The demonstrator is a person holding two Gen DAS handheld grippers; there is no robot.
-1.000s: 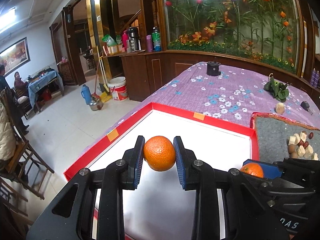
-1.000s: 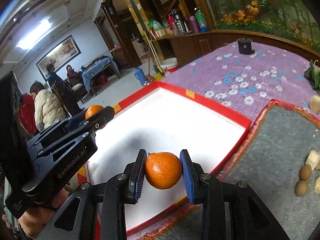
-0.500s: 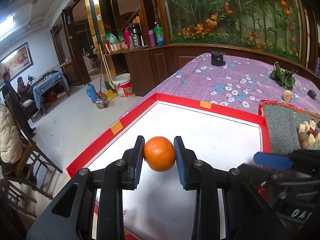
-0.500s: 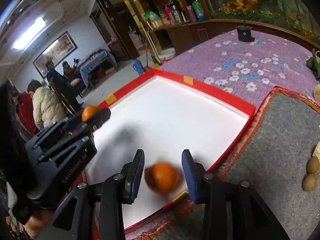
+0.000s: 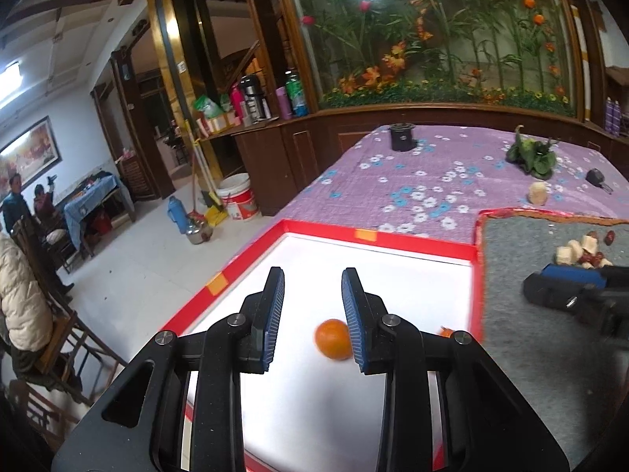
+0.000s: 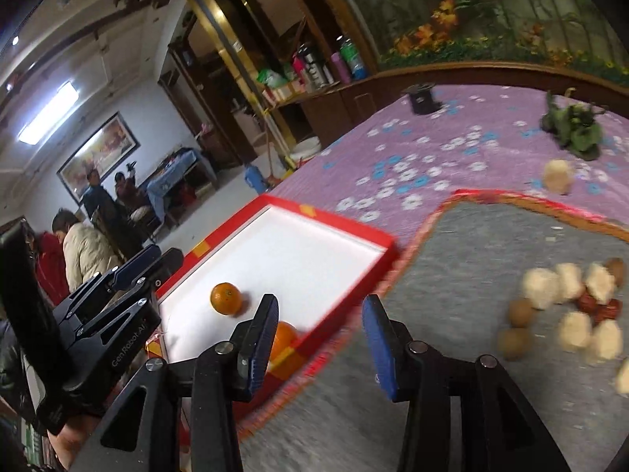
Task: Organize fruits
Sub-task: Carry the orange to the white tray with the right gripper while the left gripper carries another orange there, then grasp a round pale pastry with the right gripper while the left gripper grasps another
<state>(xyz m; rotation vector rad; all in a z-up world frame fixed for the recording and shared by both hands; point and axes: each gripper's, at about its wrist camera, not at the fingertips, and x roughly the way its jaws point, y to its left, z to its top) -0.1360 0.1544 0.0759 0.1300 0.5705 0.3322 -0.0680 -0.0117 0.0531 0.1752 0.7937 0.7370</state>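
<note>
Left wrist view: my left hand-held gripper (image 5: 312,306) hangs over the red-rimmed tray (image 5: 377,236) with its jaws apart and nothing between them. One orange (image 5: 332,339) lies below on the white tray floor, partly hidden behind the right-hand jaw; it looks blurred, so I judge it may be rolling. A sliver of a second orange (image 5: 446,330) shows at the tray's near right corner. The right hand-held gripper (image 5: 566,291) sits over the grey felt mat (image 5: 523,354), near a cluster of small pale and dark red pieces (image 5: 582,251).

Right wrist view: my right hand-held gripper (image 6: 320,334) is also spread and empty, positioned above the border between tray and mat. Both oranges lie inside the tray: one (image 6: 226,298) on open floor, the other (image 6: 284,339) against the near wall, partly hidden by the left-hand jaw. The small pieces (image 6: 566,303) lie scattered on the mat, well apart from the tray.

Step in hand, as I judge it: both oranges are deposited, and the release phase is complete. The next move calls for directing a hand-held gripper to the small pieces on the mat, closing gently on one item, since they are small and lie closely grouped.
</note>
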